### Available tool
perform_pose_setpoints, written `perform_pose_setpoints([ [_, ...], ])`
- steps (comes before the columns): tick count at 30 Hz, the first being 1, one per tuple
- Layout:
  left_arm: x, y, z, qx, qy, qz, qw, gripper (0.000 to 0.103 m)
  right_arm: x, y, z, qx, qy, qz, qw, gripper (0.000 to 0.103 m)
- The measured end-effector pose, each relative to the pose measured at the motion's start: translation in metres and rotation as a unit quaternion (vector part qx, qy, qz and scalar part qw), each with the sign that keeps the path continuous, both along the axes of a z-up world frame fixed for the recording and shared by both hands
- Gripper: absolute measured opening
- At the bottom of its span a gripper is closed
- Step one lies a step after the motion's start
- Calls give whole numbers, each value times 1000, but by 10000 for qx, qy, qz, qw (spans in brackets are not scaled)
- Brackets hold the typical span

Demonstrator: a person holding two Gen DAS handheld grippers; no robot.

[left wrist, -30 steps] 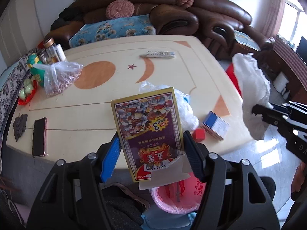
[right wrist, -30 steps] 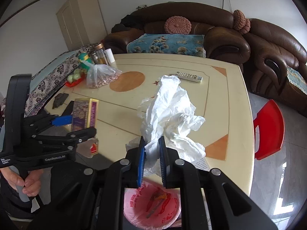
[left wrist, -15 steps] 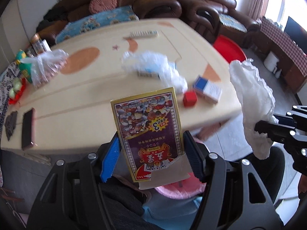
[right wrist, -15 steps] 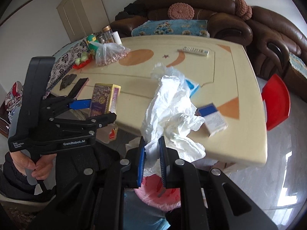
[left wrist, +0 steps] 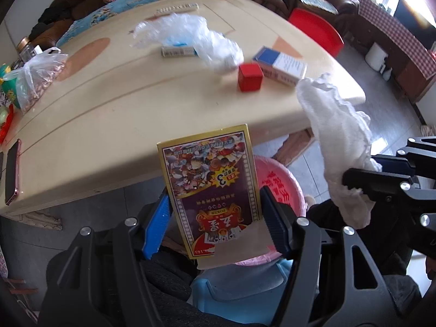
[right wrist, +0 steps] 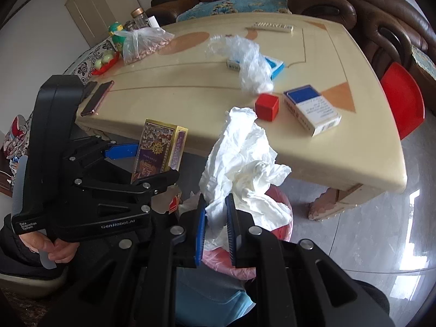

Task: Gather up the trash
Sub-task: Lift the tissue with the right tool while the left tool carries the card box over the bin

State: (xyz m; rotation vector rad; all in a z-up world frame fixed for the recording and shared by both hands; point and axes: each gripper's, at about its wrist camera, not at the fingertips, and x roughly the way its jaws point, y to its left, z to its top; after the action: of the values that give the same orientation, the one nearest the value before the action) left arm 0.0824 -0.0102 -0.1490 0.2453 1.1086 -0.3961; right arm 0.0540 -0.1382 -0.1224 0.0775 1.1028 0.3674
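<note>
A pink-lined bin (left wrist: 275, 182) below the table (left wrist: 109, 114) edge shows only as a curved strip, its mouth covered by the playing-card box (left wrist: 211, 188) in the left wrist view and by crumpled white tissue (right wrist: 242, 174) in the right. On the table, a crinkled clear plastic bag (right wrist: 245, 57) drapes over a blue-and-white box (right wrist: 275, 66), hiding its middle, and the print on the blue-and-white carton (right wrist: 312, 110) beside the red cube (right wrist: 267, 106) is too small to read. The red stool (right wrist: 403, 100) beyond the table's far corner is part hidden behind the tabletop, and a phone (left wrist: 12, 171) lies near the left frame edge.
</note>
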Motion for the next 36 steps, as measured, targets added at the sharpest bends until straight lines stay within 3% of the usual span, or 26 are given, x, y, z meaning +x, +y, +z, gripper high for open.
perform_pose_setpoints([
  [8, -7, -15, -30, 179, 199, -258, 9993, 63, 2, -3, -38, 48, 387, -34, 9992, 14],
  [20, -3, -32, -88, 351, 806, -467, 9950, 63, 11, -9, -97, 94, 991, -182, 9949, 14],
  [31, 20, -32, -149, 167, 1852, -226, 9823, 63, 27, -21, -165, 347, 1688, -376, 9843, 14],
  [36, 29, -30, -176, 258, 2145, -37, 9764, 63, 38, -25, -197, 498, 2012, -473, 9771, 14],
])
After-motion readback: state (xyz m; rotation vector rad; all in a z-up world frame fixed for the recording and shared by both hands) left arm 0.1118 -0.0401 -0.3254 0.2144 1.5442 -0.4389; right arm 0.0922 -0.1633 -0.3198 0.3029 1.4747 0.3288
